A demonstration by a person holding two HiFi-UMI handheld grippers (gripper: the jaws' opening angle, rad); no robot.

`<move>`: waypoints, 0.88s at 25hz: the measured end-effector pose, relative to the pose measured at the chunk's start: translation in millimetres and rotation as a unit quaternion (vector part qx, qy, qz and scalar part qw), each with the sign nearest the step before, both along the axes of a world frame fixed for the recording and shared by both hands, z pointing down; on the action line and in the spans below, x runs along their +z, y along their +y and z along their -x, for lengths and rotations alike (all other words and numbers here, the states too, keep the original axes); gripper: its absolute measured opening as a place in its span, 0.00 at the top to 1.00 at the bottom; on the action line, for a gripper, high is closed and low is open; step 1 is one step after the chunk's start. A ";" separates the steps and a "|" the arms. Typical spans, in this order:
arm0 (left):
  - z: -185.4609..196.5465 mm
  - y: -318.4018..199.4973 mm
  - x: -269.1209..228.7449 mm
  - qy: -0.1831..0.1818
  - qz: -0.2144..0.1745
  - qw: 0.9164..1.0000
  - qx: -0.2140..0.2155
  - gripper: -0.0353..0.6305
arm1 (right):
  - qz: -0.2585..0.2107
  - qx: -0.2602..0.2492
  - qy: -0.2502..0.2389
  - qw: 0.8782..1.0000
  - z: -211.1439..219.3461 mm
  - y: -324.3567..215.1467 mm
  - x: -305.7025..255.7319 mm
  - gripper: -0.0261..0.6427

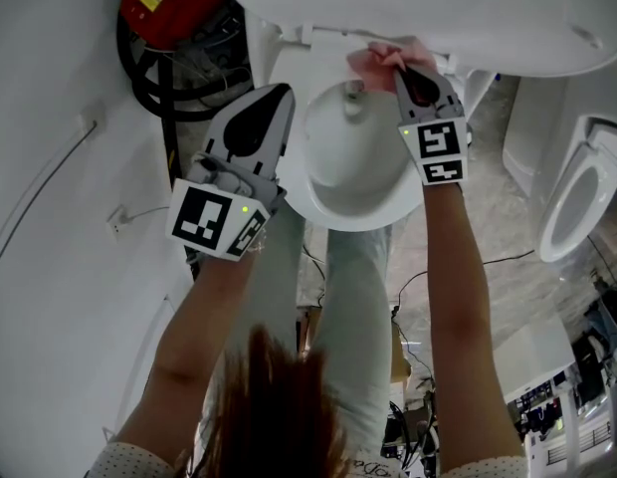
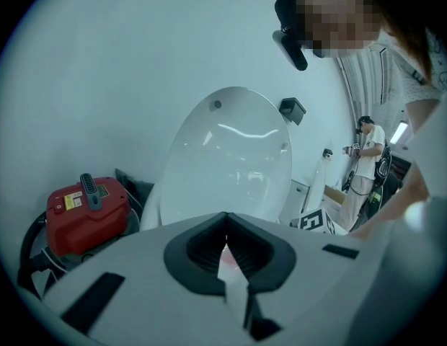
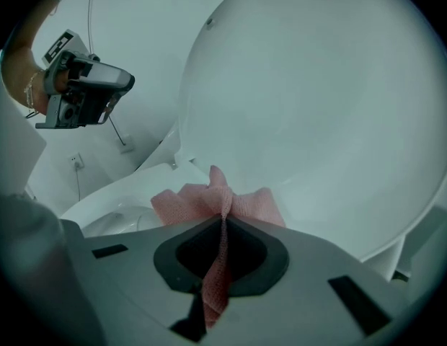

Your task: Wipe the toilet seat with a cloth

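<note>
One cloth [image 1: 372, 60] in outstretched right gripper [image 1: 397, 69]

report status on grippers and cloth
Right gripper shut on pink cloth, at toilet seat rear. Left gripper shut, empty, at seat's left. Raised lid close behind cloth.

The head view looks steeply down from above onto the toilet bowl [image 1: 353, 182] and the floor beyond. The left gripper view sits low behind its jaws, facing the raised lid [image 2: 227, 164] and a red canister [image 2: 86, 215] (also at the head view's top left). The right gripper view faces that same lid from very near, with the left gripper [image 3: 83, 89] at its upper left.
</note>
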State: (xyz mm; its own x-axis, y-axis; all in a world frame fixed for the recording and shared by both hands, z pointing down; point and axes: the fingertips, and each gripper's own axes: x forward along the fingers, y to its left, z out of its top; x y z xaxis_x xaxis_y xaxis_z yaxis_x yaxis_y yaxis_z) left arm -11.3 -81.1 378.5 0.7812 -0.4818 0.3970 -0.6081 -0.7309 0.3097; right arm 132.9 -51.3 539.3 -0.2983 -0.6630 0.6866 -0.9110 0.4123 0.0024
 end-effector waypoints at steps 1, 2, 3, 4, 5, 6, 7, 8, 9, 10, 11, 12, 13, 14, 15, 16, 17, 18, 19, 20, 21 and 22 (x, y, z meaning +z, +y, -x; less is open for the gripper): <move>-1.6 1.0 0.0 0.000 0.000 1.000 0.001 0.95 | 0.000 0.002 -0.001 1.000 -3.6 1.8 0.1 0.93; -3.0 2.0 -0.1 0.000 0.000 1.000 0.002 0.95 | 0.000 0.004 -0.001 1.000 -7.0 3.5 0.3 0.93; -4.4 2.9 -0.2 0.000 -0.001 1.000 0.002 0.95 | 0.000 0.005 -0.001 1.000 -10.2 5.2 0.5 0.93; -5.6 3.8 -0.4 0.001 -0.001 1.000 0.003 0.95 | 0.000 0.007 -0.001 1.000 -13.1 6.9 0.7 0.93; -6.8 4.9 -0.7 0.001 -0.001 1.000 0.004 0.95 | 0.000 0.008 -0.002 1.000 -16.0 8.6 0.8 0.93; -8.1 5.9 -0.9 0.001 -0.001 1.000 0.004 0.95 | 0.000 0.009 -0.003 1.000 -18.9 10.3 0.8 0.93; -9.5 7.1 -1.1 0.001 0.000 1.000 0.005 0.95 | 0.001 0.009 -0.005 1.000 -21.5 11.9 0.7 0.93; -10.9 8.3 -1.2 0.001 0.000 1.000 0.007 0.95 | 0.001 0.007 -0.006 1.000 -23.9 13.6 0.7 0.93; -12.1 9.4 -1.3 0.001 0.000 1.000 0.008 0.95 | 0.002 0.004 -0.006 1.000 -26.1 15.3 0.7 0.93; -13.0 10.3 -1.4 0.000 0.000 1.000 0.010 0.95 | 0.003 0.000 -0.005 1.000 -28.4 17.0 0.9 0.93; -13.6 11.2 -1.4 0.000 -0.001 1.000 0.011 0.95 | 0.004 -0.003 -0.005 1.000 -30.9 18.7 1.1 0.93; -14.1 11.9 -1.3 -0.001 -0.001 1.000 0.011 0.95 | 0.005 -0.004 -0.004 1.000 -33.7 20.6 1.5 0.93; -14.7 12.6 -1.0 -0.002 -0.001 1.000 0.012 0.95 | 0.006 -0.003 -0.005 1.000 -37.0 22.5 1.8 0.93; -15.6 13.4 -0.7 -0.002 -0.001 1.000 0.013 0.95 | 0.007 0.000 -0.007 1.000 -40.7 24.4 2.0 0.93; -16.6 14.2 -0.5 -0.002 -0.001 1.000 0.013 0.95 | 0.007 0.005 -0.010 1.000 -44.4 26.3 2.2 0.93; -17.8 15.3 -0.3 -0.003 0.000 1.000 0.014 0.95 | 0.008 0.009 -0.012 1.000 -47.7 28.1 2.3 0.93; -19.1 16.3 -0.3 -0.003 0.000 1.000 0.015 0.95 | 0.008 0.011 -0.014 1.000 -50.4 29.9 2.4 0.93; -20.6 17.3 -0.4 -0.003 0.000 1.000 0.015 0.95 | 0.009 0.013 -0.016 1.000 -52.6 31.4 2.6 0.93; -22.2 18.3 -0.5 -0.002 0.000 1.000 0.016 0.95 | 0.009 0.014 -0.017 1.000 -54.5 32.7 2.9 0.93; -23.8 19.3 -0.5 -0.002 0.000 1.000 0.017 0.95 | 0.010 0.015 -0.018 1.000 -56.0 33.8 3.1 0.93; -25.2 20.5 -0.5 -0.001 0.000 1.000 0.017 0.95 | 0.011 0.017 -0.022 1.000 -57.1 34.8 3.3 0.93; -26.5 21.7 -0.5 0.000 0.000 1.000 0.018 0.95 | 0.012 0.021 -0.028 0.999 -58.1 35.8 3.5 0.93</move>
State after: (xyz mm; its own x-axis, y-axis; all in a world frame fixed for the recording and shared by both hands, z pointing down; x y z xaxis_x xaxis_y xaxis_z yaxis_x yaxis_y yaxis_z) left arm 15.3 -59.4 378.0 0.7981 -0.4531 0.3971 -0.5812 -0.7526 0.3095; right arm 191.0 -15.5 542.8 -0.3091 -0.6587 0.6860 -0.9257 0.3737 -0.0583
